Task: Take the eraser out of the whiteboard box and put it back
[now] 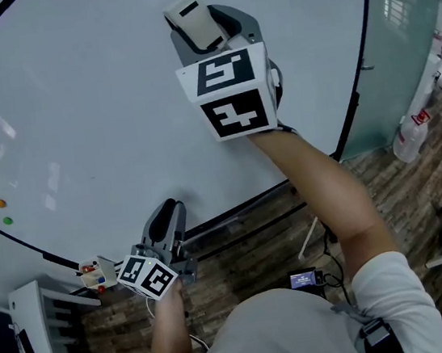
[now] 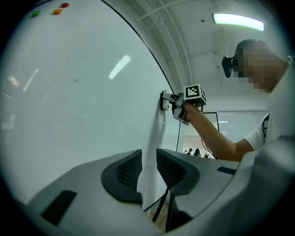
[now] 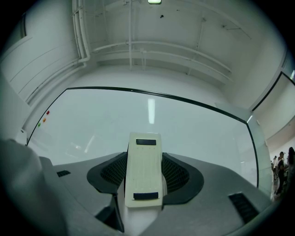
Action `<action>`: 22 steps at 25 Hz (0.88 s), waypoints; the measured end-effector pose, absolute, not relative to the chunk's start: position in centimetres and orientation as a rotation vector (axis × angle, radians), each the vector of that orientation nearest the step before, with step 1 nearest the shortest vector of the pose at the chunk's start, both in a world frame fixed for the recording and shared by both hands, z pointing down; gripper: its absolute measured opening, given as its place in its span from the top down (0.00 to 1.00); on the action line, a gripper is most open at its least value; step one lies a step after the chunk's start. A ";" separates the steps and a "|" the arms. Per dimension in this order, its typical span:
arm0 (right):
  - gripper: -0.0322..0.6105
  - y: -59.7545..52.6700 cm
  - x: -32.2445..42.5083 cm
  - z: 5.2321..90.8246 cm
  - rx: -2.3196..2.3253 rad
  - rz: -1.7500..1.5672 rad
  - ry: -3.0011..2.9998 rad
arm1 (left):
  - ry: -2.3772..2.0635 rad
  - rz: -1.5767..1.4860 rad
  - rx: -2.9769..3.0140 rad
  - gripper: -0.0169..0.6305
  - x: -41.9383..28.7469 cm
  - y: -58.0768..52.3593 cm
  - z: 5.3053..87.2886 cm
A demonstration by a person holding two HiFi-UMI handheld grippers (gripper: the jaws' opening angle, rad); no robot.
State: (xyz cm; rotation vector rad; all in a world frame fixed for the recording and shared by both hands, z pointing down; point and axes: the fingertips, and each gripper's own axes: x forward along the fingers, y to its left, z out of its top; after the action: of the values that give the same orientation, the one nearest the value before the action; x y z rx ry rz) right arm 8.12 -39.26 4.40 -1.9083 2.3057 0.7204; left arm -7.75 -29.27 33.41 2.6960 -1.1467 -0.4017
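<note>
Right gripper view as guide: with the right gripper's [image 3: 144,161] jaws clamped on the eraser [image 3: 144,138] up at the whiteboard [image 3: 184,124], grip squarely and carry level, the left gripper's [image 2: 148,168] empty jaws slightly apart.

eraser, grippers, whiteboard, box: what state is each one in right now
eraser, out of the box, clamped in the right gripper, up at the whiteboard
right gripper, shut on the eraser
left gripper, jaws slightly apart, empty
whiteboard, no writing visible
box, at the whiteboard's lower edge, without the eraser
</note>
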 end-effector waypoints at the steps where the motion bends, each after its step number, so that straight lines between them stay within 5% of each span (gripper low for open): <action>1: 0.56 -39.3 8.8 4.4 -1.914 0.718 2.300 | -1.146 -0.401 2.697 0.83 -7.4 -29.3 33.4; 22: 0.56 -40.7 18.0 3.7 -1.951 0.710 2.262 | -1.117 -0.401 2.703 0.83 0.0 -31.3 33.0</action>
State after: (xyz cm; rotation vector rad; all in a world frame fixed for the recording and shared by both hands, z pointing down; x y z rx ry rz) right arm 17.96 -40.65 3.68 -1.9511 2.2623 0.7103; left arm 0.03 -31.32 33.01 2.7033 -1.1169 -0.4014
